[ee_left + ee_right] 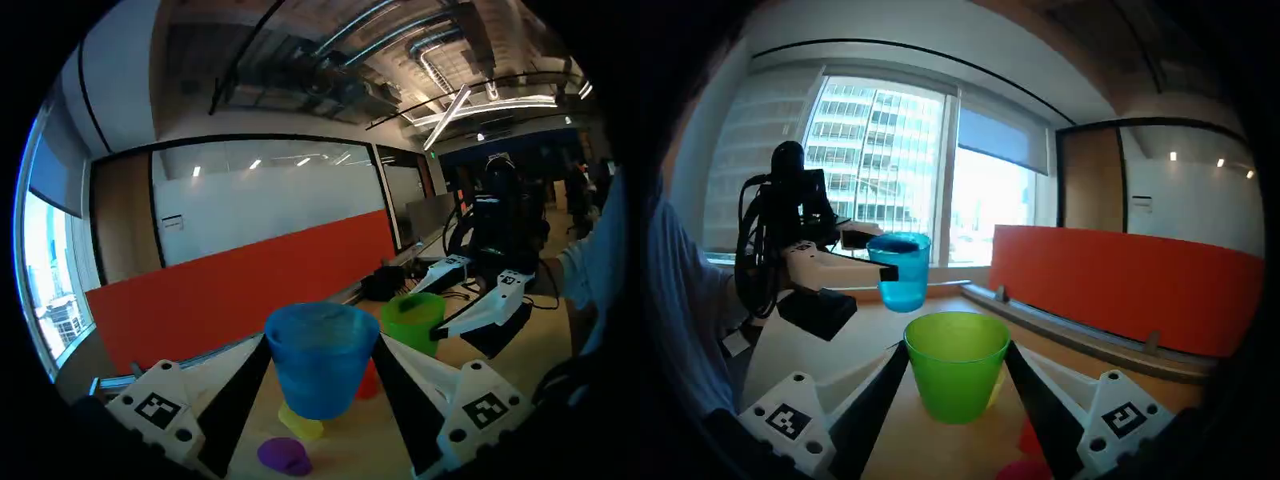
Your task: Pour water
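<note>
Blue cup [322, 360], upright, clamped between both fingers of the left hand-held gripper [322, 342], over the wooden surface [376, 448]. Green cup [957, 364], upright, gripped the same way by the right hand-held gripper [956, 349], at 2 o'clock from the blue cup in the left gripper view

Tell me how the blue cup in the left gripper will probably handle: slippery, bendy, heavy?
The blue cup looks like smooth translucent plastic, so probably light and slippery. Its walls widen upward, so it likely wedges in the left gripper rather than dropping. It may flex if squeezed hard.
</note>
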Motion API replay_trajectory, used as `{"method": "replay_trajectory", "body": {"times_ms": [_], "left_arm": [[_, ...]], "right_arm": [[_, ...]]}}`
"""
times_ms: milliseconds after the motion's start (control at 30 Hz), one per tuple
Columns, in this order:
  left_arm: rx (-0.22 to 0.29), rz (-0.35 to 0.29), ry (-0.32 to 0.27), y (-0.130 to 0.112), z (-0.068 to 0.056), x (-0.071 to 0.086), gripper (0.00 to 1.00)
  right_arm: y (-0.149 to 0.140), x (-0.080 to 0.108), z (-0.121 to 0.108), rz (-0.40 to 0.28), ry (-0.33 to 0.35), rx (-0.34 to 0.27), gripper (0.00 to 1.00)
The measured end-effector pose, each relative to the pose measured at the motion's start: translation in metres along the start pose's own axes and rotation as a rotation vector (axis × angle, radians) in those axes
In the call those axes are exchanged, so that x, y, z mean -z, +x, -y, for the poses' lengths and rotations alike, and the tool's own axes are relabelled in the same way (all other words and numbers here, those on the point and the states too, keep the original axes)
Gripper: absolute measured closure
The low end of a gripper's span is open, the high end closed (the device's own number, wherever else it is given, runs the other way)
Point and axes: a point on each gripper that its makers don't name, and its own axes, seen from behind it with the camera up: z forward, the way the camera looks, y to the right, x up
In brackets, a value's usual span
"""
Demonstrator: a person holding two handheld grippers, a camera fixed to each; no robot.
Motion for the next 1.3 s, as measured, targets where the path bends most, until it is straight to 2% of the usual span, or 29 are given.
{"method": "replay_trajectory", "body": {"times_ms": [300,933,1300], "left_arm": [[-0.108,-0.02,0.022,0.019,0.007,-0.002,0.14],[-0.338,-0.038,0.027,0.049,0.002,-0.009,0.14],[-0.433,-0.049,0.039,0.062,0.001,-0.008,0.14]], "right_arm": [[-0.008,0.002,0.008,0.005,0.008,-0.001,0.09],[-0.014,-0.006,0.026,0.005,0.045,-0.006,0.09],[-0.017,-0.011,0.033,0.007,0.056,-0.002,0.09]]}}
